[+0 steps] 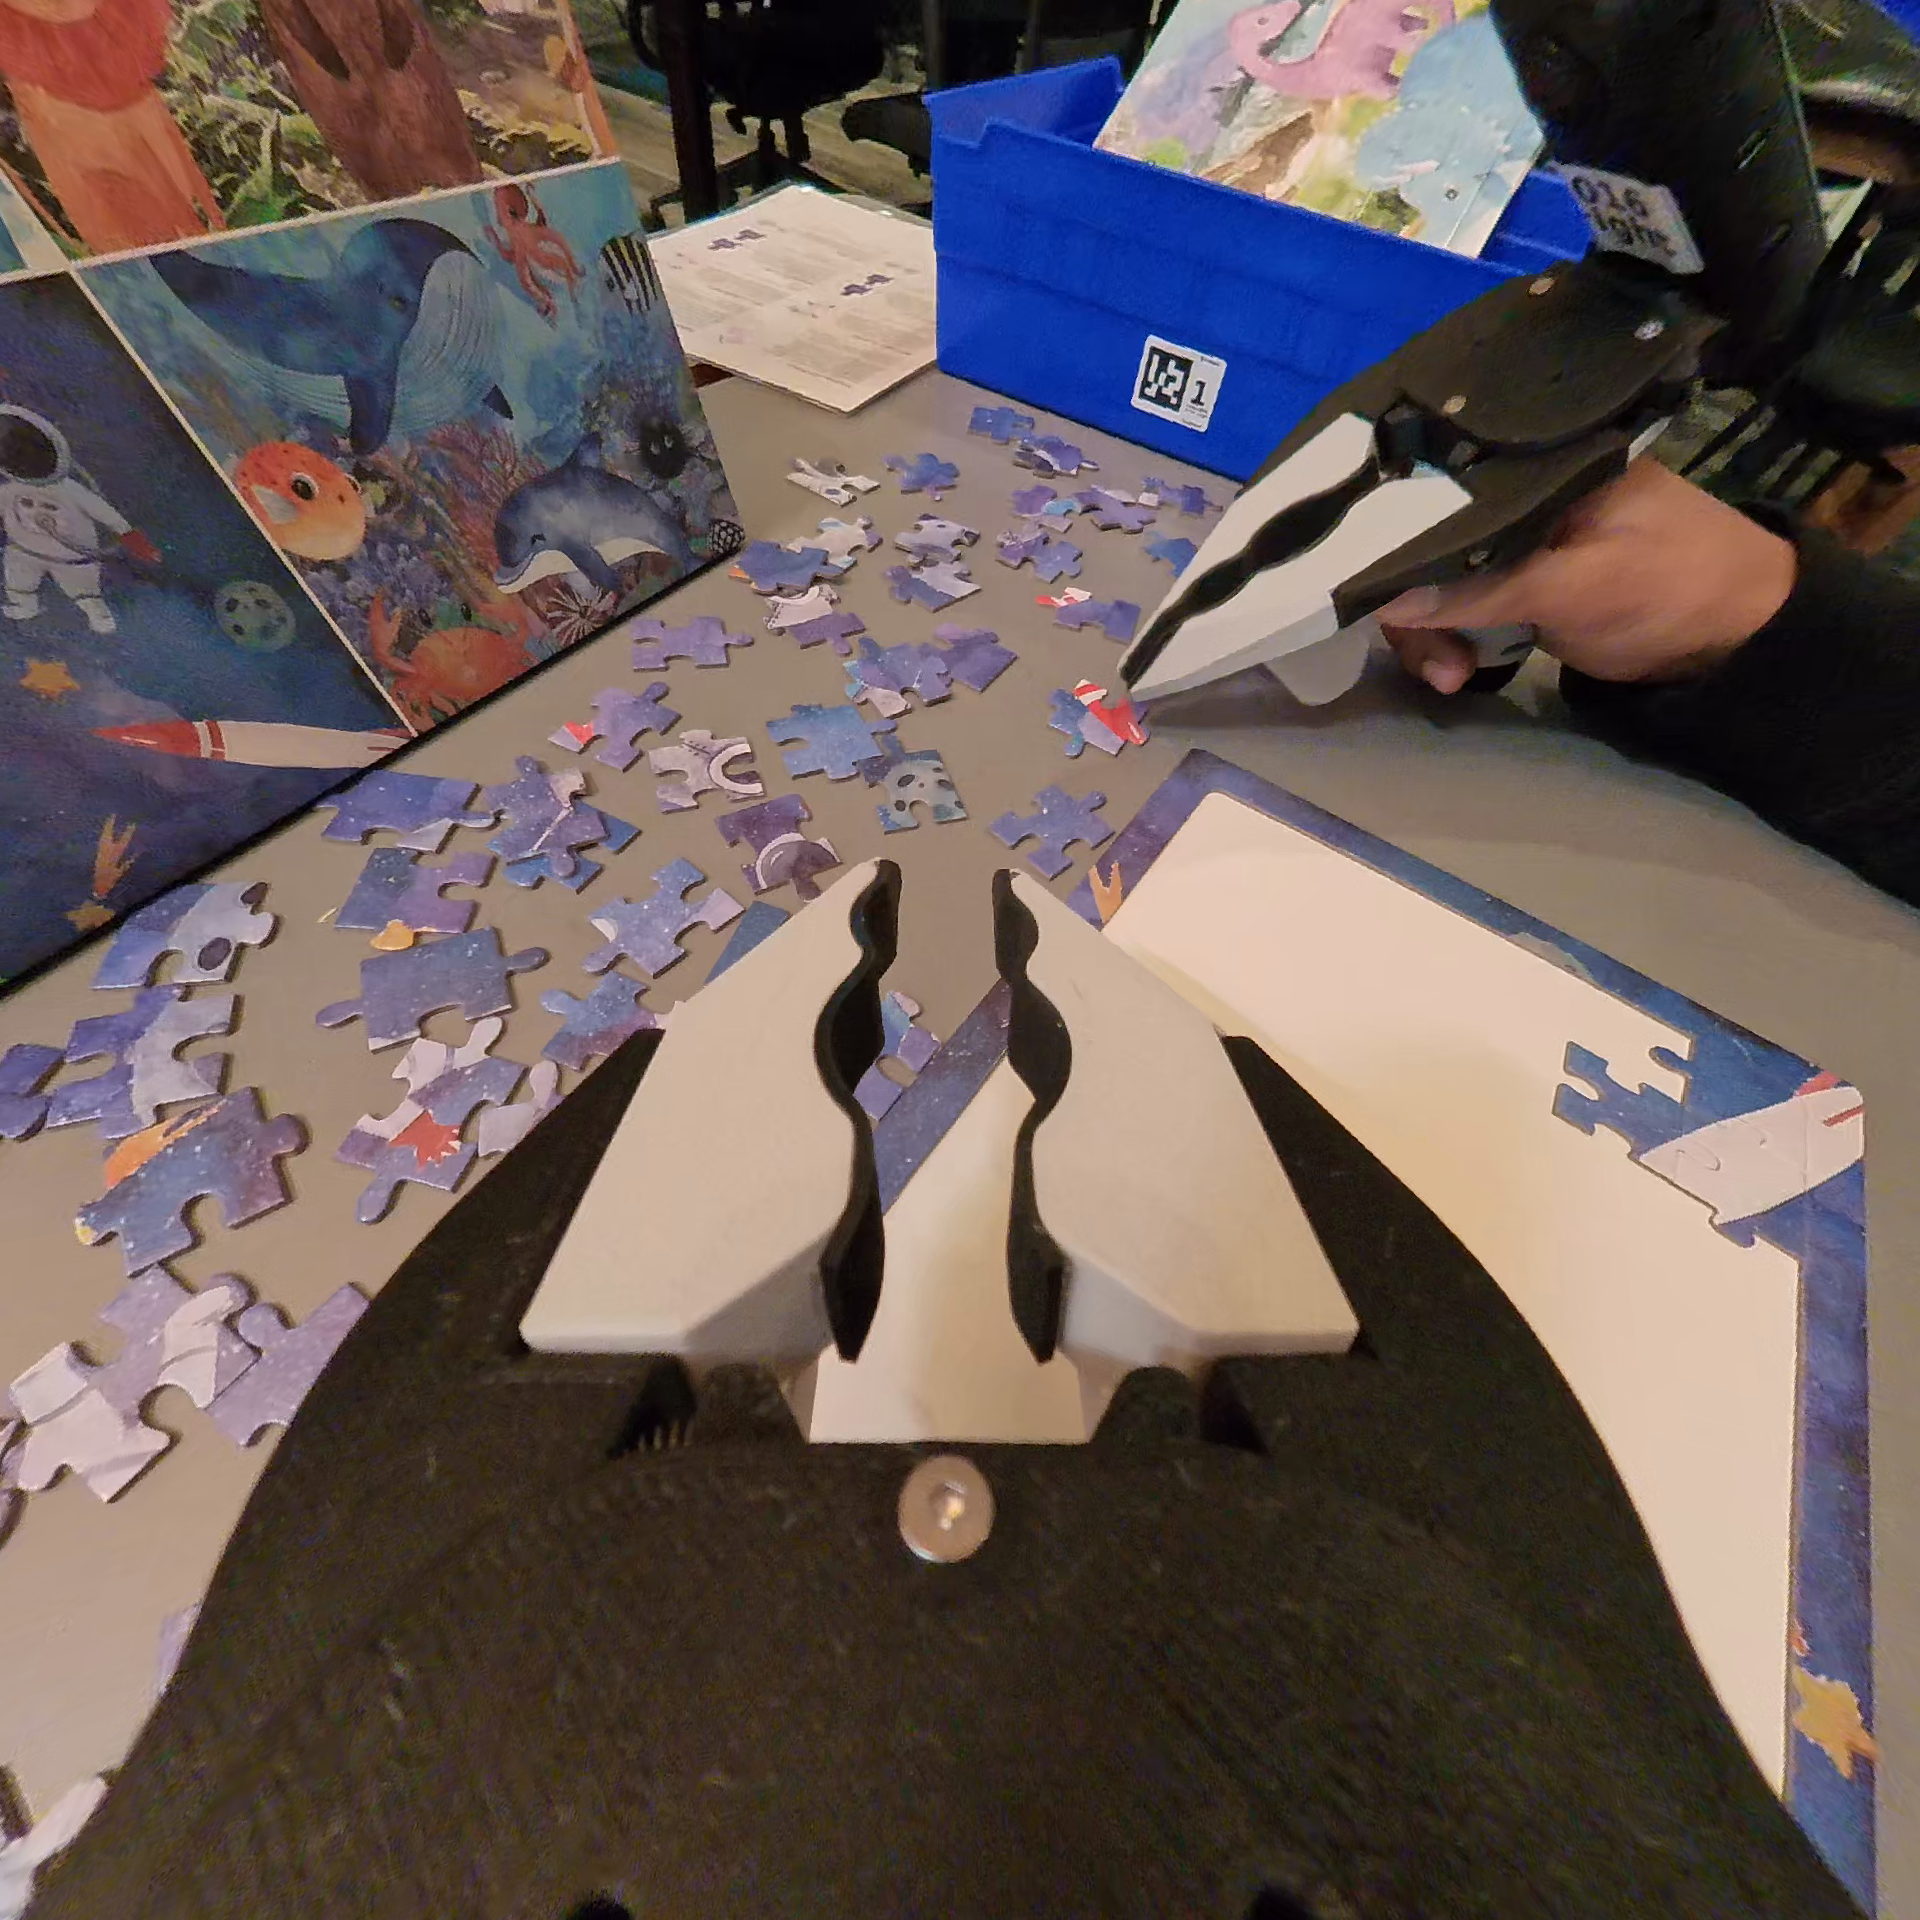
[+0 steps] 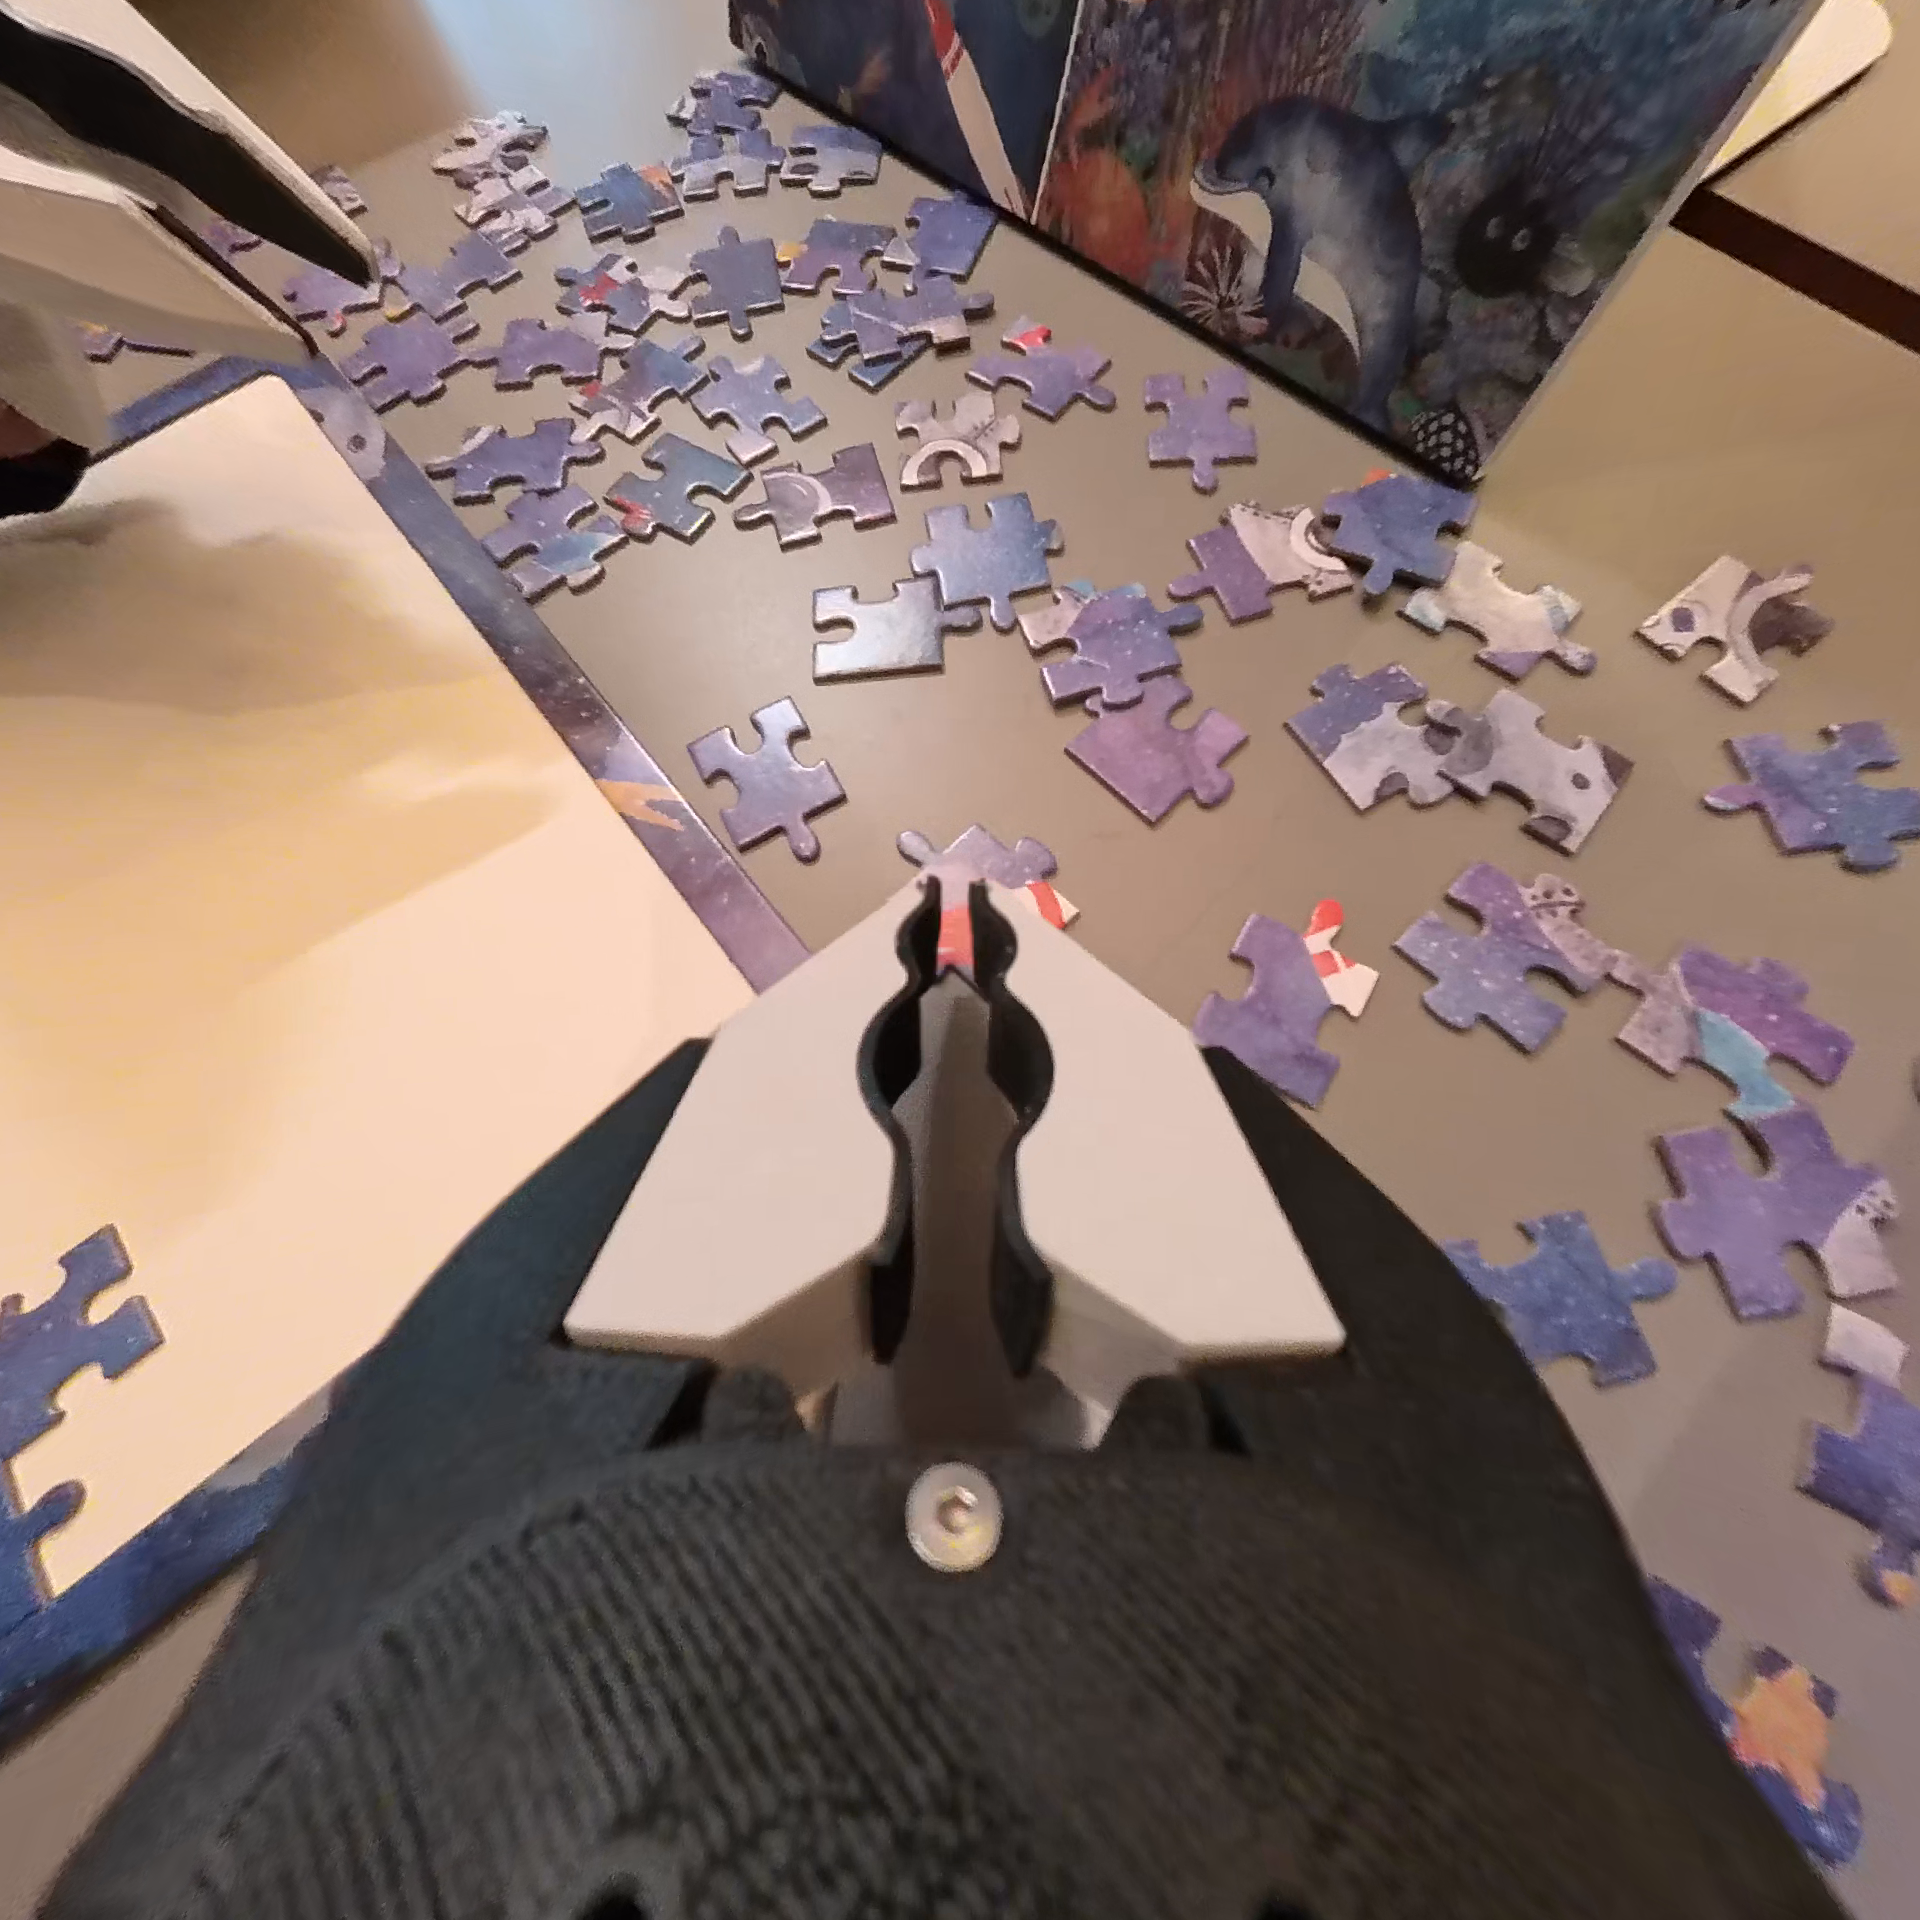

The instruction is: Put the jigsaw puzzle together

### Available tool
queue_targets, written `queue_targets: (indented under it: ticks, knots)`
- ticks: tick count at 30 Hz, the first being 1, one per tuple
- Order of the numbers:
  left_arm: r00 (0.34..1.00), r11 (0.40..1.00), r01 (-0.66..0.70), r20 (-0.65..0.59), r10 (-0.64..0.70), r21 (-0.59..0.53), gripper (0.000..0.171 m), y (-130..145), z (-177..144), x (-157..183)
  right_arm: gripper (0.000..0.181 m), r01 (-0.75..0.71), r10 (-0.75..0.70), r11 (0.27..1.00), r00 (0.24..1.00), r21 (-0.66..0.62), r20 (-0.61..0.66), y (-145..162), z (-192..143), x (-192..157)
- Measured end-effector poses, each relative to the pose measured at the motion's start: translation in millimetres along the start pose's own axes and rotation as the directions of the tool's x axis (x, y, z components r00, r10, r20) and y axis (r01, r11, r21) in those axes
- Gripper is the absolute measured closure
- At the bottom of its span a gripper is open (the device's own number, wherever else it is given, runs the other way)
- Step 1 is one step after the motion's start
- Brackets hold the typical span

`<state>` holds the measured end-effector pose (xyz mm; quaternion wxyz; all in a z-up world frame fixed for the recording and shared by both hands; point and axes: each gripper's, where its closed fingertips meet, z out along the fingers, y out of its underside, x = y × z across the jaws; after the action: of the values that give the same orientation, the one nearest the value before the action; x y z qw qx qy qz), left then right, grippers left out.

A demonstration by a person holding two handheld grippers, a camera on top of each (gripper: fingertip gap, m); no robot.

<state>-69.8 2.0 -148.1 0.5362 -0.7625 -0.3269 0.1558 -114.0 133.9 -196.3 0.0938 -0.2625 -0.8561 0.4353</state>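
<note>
Both wrist cameras are looking down their fingers, low over the table (image 1: pixel 1455 748); both are sharing the pieces (image 1: pixel 665 727) and the tray (image 2: pixel 582 675).

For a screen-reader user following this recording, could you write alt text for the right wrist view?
The right gripper, jaws nearly shut, pinches a purple cardboard puzzle piece with red and white markings on the grey table. Loose purple pieces lie scattered beyond it, and the blue-bordered puzzle tray sits to the left.
</note>
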Motion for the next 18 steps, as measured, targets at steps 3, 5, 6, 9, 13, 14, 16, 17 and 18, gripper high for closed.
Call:
queue_targets:
  ticks: [3,5,6,9,13,14,16,17,18]
  knots:
    - [1.0,1.0,-0.002,-0.001,0.002,0.0,0.154,-0.1,0.1,0.6,0.177,0.009,-0.01,1.0,0.999,-0.01,-0.041,2.5,-2.0,8.1]
    - [1.0,1.0,-0.003,-0.001,0.003,-0.001,0.154,0.2,0.3,0.8,0.173,0.002,-0.002,1.0,0.999,-0.009,-0.037,2.9,-2.0,8.2]
    - [1.0,1.0,-0.003,-0.001,0.003,-0.002,0.154,0.4,0.5,0.8,0.168,-0.003,0.003,1.0,1.0,-0.006,-0.021,2.5,-1.1,5.8]
    - [1.0,1.0,-0.003,-0.002,0.003,-0.003,0.154,0.5,0.7,1.1,0.157,-0.002,0.002,1.0,1.0,-0.019,0.005,4.3,4.4,-1.1]
    - [1.0,1.0,-0.003,-0.001,0.003,-0.004,0.154,0.8,0.9,1.0,0.15,0.053,-0.055,0.997,0.998,-0.061,-0.037,10.2,9.1,0.7]
    - [1.0,1.0,-0.003,-0.001,0.003,-0.004,0.154,0.9,0.9,0.9,0.151,0.059,-0.062,0.996,0.997,-0.065,-0.045,10.7,9.3,1.8]
    - [1.0,1.0,-0.003,-0.001,0.003,-0.005,0.154,1.0,0.9,0.9,0.149,0.058,-0.063,0.996,0.996,-0.074,-0.068,12.4,8.5,6.7]
    - [1.0,1.0,-0.003,-0.001,0.003,-0.004,0.154,0.8,0.8,0.9,0.15,0.049,-0.055,0.996,0.996,-0.075,-0.076,13.0,7.4,9.5]
    - [1.0,1.0,-0.004,0.0,0.004,-0.004,0.154,0.8,0.8,0.9,0.15,0.038,-0.045,0.996,0.995,-0.077,-0.086,13.7,6.1,12.8]
